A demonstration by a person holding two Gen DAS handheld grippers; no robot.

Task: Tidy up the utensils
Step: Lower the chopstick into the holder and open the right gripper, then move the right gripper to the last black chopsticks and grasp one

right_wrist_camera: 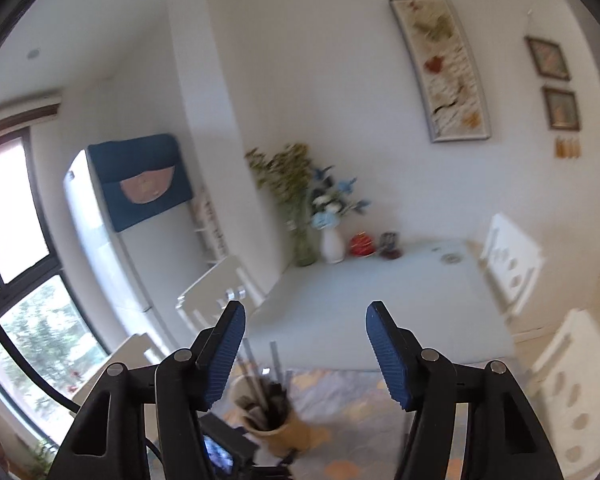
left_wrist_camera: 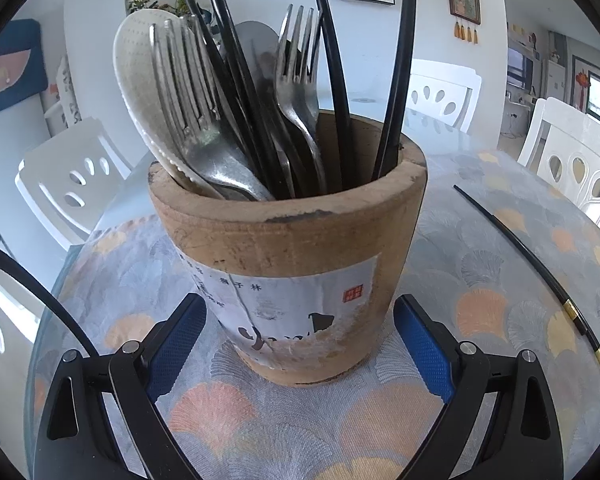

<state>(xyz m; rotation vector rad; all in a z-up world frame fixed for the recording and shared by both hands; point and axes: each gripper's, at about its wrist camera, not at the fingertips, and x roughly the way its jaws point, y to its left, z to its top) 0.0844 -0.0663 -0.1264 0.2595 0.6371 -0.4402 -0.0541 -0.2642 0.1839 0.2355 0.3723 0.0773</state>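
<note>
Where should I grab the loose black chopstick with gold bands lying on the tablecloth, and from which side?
Grip the black chopstick with gold bands near its middle, coming straight down from above with the jaws across its width. It lies flat on the patterned tablecloth, apart from the wooden utensil holder, so likely nothing blocks a top approach.

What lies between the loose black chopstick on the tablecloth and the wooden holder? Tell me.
Nothing visible. Only bare patterned tablecloth separates the chopstick from the wooden holder. The holder's right side, beside the standing chopsticks, has open room.
</note>
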